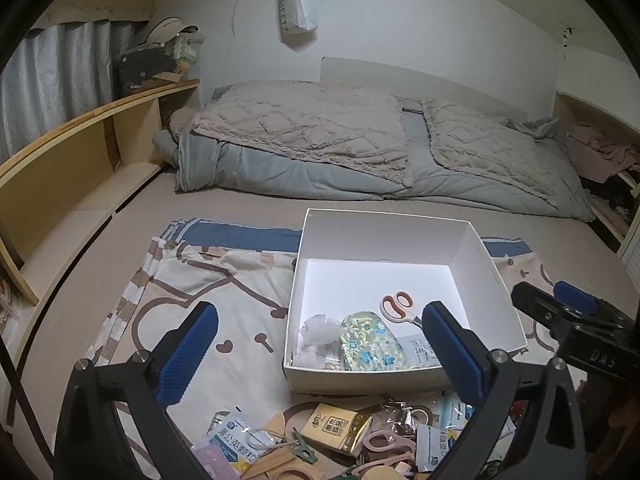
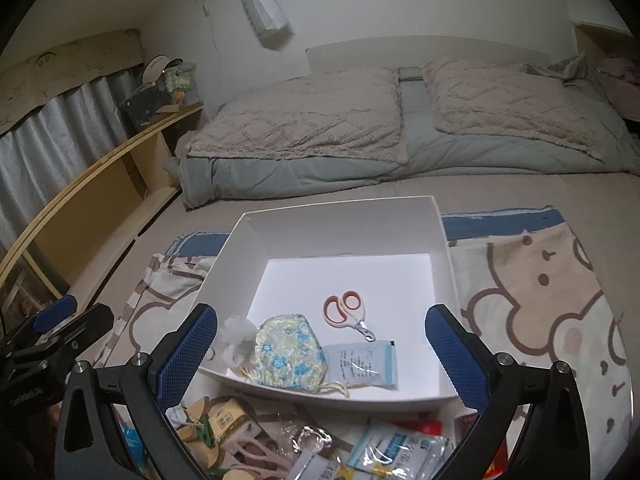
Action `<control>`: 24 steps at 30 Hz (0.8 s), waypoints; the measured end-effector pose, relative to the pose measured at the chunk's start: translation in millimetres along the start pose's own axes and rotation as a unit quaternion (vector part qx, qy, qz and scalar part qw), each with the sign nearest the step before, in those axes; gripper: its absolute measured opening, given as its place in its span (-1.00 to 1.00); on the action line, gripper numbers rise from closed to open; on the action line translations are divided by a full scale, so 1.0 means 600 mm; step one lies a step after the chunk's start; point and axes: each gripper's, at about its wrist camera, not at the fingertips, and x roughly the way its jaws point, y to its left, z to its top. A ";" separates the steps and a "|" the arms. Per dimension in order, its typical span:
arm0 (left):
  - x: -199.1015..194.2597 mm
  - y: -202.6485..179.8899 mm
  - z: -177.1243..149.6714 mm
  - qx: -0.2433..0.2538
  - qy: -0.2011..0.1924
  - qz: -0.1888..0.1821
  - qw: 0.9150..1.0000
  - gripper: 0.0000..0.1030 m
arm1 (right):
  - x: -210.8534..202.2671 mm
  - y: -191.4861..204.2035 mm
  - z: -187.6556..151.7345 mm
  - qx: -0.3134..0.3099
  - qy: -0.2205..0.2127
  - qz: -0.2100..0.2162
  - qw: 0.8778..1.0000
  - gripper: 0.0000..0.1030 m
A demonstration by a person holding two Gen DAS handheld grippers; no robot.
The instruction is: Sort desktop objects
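While no item is held: left gripper (image 1: 320, 356) spread wide, empty; right gripper (image 2: 320, 356) spread, empty. Pile of loose items (image 1: 328, 436) directly below and between left fingers, nearer than white box (image 1: 496, 276) just beyond. Yellow packet (image 1: 336, 426) slanted, long axis up-left to down-right. Left nearer, probably.

A wide bed with a beige sheet (image 1: 100, 280) carries everything. Folded grey-and-beige quilts (image 1: 304, 140) lie along its far side by the wall. Nearer, a cream cloth printed with brown cartoon bears and a blue edge (image 2: 532, 320) is spread flat on the sheet. On this cloth stands an open white cardboard box (image 2: 344, 228), and just before it lies a heap of small packets and wooden pieces (image 1: 332, 436).
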 end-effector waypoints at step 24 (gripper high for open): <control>-0.105 -0.029 -0.021 0.017 -0.020 -0.026 0.999 0.99 | -0.140 0.011 -0.026 -0.031 -0.050 -0.033 0.998 1.00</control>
